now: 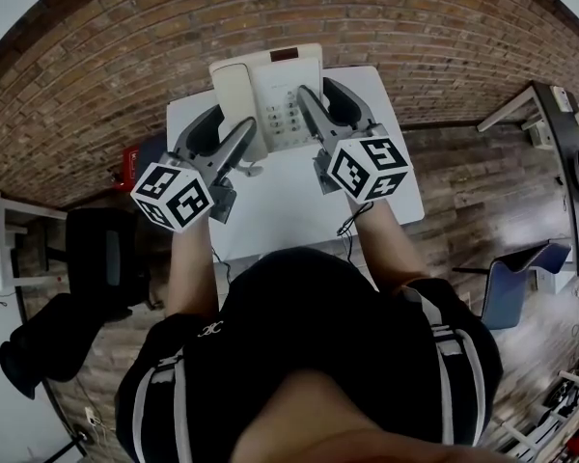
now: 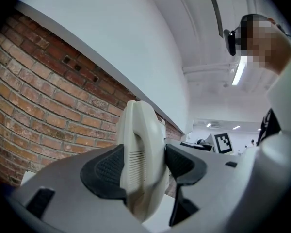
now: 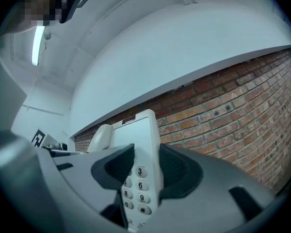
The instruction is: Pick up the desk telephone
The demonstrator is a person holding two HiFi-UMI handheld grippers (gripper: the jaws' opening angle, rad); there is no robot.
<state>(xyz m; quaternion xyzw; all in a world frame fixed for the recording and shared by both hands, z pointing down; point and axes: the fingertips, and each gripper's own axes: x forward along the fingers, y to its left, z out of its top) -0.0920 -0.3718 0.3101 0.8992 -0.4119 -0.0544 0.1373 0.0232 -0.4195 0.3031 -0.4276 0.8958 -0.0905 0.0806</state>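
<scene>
The desk telephone (image 1: 270,85) is clamped from both sides: left gripper (image 1: 234,128) closed on its handset (image 2: 138,164), right gripper (image 1: 320,99) on its keypad (image 3: 136,188) edge.

The desk telephone (image 1: 270,75) is cream, the table (image 1: 289,210) white, the brick wall (image 3: 233,106) red-brown.

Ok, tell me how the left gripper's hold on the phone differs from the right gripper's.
The left gripper is shut on the phone's handset side, the right gripper on its keypad side. The left gripper's marker cube sits lower in the head view than the right gripper's. Both clamp the same cream phone, one edge each.
</scene>
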